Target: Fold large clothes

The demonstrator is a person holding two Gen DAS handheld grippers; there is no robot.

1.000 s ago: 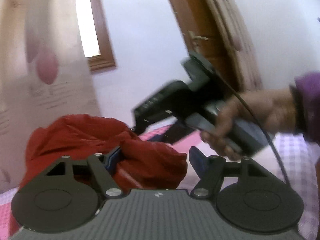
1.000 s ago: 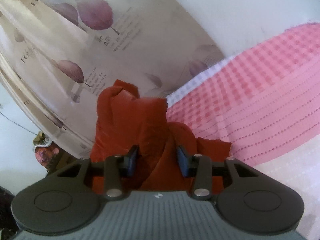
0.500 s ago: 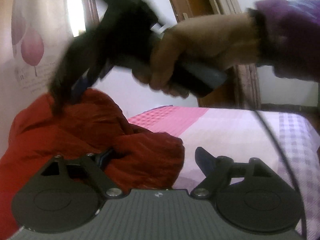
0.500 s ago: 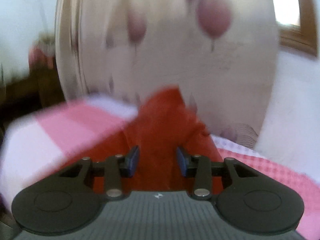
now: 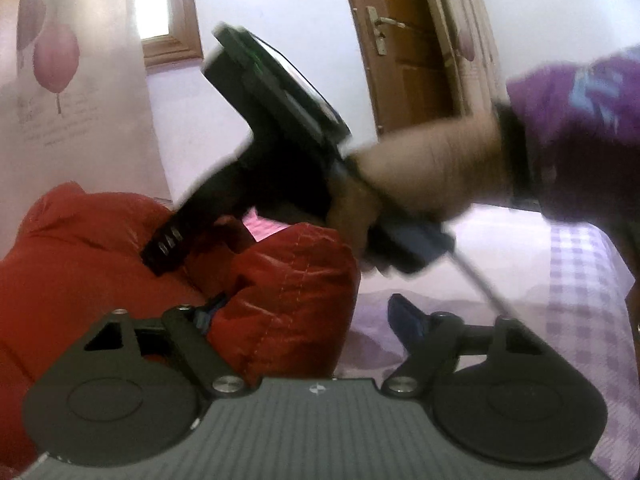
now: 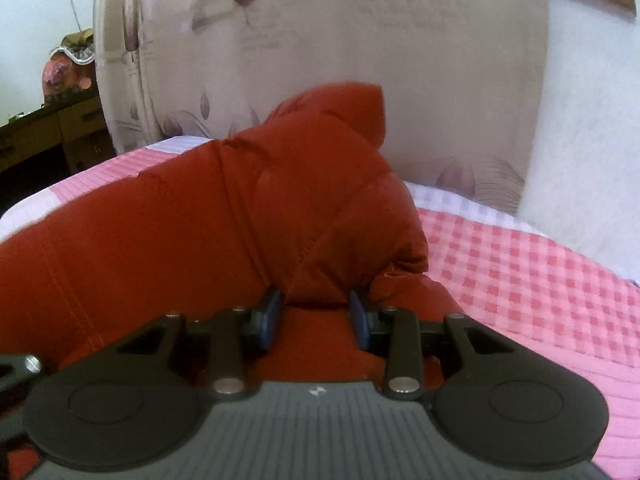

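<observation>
A red padded jacket [image 5: 100, 248] lies bunched on the checked bedspread [image 5: 576, 280]. My left gripper [image 5: 308, 312] is open wide, with a puffed fold of the jacket between its fingers; the left fingertip is partly hidden by cloth. My right gripper [image 6: 316, 316] is shut on a fold of the jacket [image 6: 248, 208] and holds it up. In the left wrist view the right gripper's black body [image 5: 256, 152] and the hand holding it cross the frame above the jacket.
A patterned headboard [image 6: 360, 48] stands right behind the jacket. The pink and white bedspread [image 6: 520, 272] spreads to the right. A wooden door [image 5: 408, 40] and window frame [image 5: 172, 40] sit in the far wall. A wooden cabinet [image 6: 48, 136] stands left of the bed.
My right gripper has swung round and come down with the jacket fold still in it. The jacket now sits lower and spreads wider across the bed. My left gripper stayed open.
</observation>
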